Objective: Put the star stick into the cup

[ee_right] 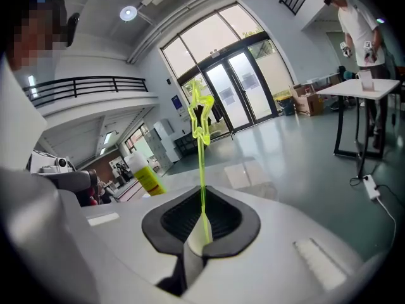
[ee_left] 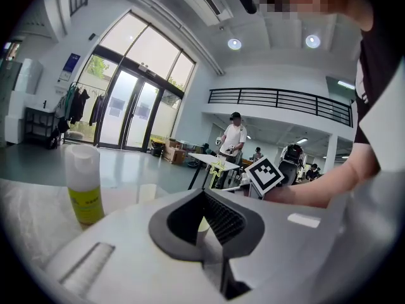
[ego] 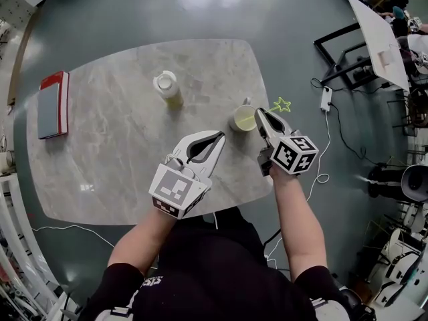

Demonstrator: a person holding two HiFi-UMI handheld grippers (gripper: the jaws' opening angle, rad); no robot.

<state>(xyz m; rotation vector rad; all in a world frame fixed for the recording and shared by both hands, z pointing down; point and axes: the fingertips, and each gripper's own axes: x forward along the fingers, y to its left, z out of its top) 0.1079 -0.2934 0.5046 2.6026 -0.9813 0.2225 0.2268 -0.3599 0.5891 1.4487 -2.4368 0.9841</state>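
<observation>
Right gripper (ego: 261,114) is clamping star stick (ee_right: 202,176): thin neon-green rod with an outline star on top, standing upright just right of cup (ego: 243,119), outside it. Rod's lower end is hiding between the jaws. Left gripper (ego: 221,134) is sitting closed, gripping nothing.

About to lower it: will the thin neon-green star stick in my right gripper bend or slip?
Probably very light and fairly stiff: the thin neon-green star stick stands straight up from the shut right gripper without sagging. Its stem looks very thin, so it may flex against the small pale cup. Pinched only at its foot, it might pivot.
</observation>
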